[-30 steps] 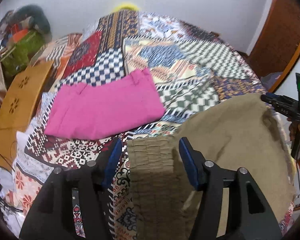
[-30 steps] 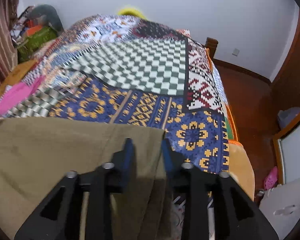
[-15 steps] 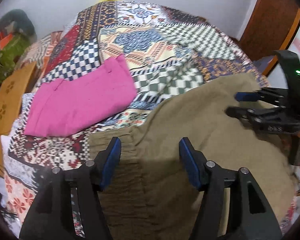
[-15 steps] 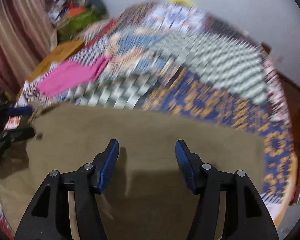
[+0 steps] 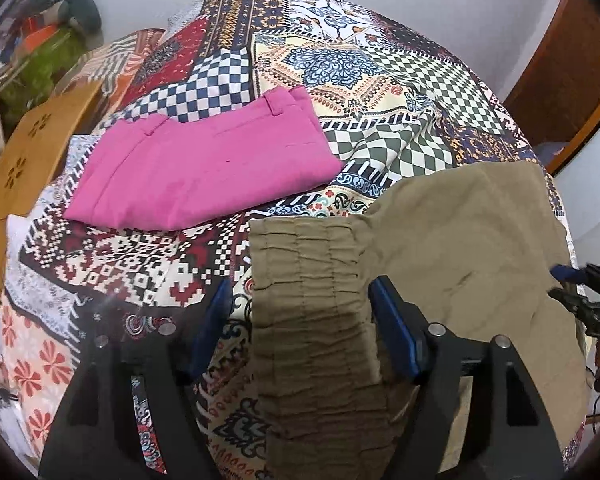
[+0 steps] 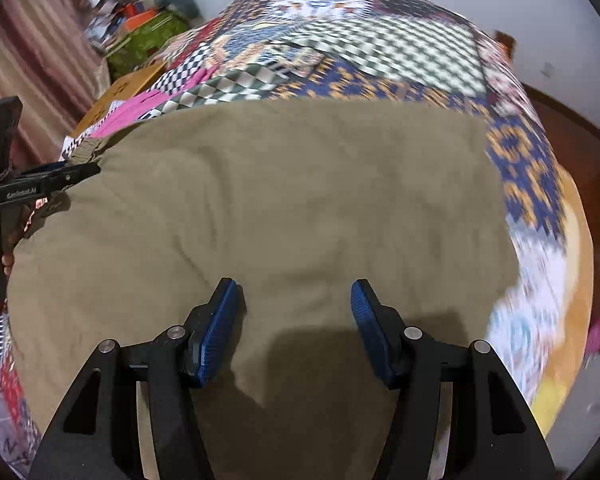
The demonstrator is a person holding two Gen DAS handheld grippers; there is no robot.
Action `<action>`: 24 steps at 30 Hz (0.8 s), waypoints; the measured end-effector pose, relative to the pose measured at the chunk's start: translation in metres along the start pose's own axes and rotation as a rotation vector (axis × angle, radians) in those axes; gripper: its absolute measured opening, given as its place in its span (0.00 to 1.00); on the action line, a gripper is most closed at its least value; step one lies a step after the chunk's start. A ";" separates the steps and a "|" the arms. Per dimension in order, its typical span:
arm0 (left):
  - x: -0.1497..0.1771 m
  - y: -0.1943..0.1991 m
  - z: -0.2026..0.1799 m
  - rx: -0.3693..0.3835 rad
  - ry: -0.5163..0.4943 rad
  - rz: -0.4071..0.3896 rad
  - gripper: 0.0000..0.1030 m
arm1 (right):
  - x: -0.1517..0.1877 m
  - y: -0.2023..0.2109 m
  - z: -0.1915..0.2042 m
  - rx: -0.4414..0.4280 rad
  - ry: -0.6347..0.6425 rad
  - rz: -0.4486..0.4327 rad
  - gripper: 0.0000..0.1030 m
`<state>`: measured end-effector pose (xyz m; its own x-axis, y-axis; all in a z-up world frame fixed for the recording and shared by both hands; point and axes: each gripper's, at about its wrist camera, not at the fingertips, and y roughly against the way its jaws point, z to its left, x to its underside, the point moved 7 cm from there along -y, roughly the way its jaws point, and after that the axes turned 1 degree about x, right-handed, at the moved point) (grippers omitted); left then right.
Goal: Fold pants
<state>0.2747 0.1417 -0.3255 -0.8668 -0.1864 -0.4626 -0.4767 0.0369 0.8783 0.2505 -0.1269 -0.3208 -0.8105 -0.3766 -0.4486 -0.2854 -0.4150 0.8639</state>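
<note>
Pants (image 5: 440,248) in khaki lie spread on the patchwork bed (image 5: 340,60), their elastic waistband (image 5: 308,280) between the spread jaws of the left tool (image 5: 300,304). The right tool (image 6: 296,300), also open, hovers over plain cloth. Pinch waistband and hem squarely before folding.

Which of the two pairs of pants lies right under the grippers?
The olive pants, beneath both open grippers; the pink pants lie folded farther up the bed.
</note>
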 end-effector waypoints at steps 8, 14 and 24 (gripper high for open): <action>0.001 0.046 -0.010 -0.015 -0.032 -0.075 0.70 | 0.007 0.025 -0.008 0.085 -0.071 -0.044 0.53; 0.004 0.094 -0.018 0.004 -0.038 -0.153 0.70 | -0.012 0.055 0.013 0.108 -0.023 -0.149 0.54; 0.030 0.154 -0.037 0.052 -0.051 -0.244 0.70 | -0.033 0.096 0.062 0.074 0.022 -0.306 0.54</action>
<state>0.1806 0.1053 -0.1999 -0.7310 -0.1464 -0.6664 -0.6781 0.0475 0.7334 0.2183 -0.1033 -0.2093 -0.6701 -0.2617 -0.6946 -0.5514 -0.4509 0.7018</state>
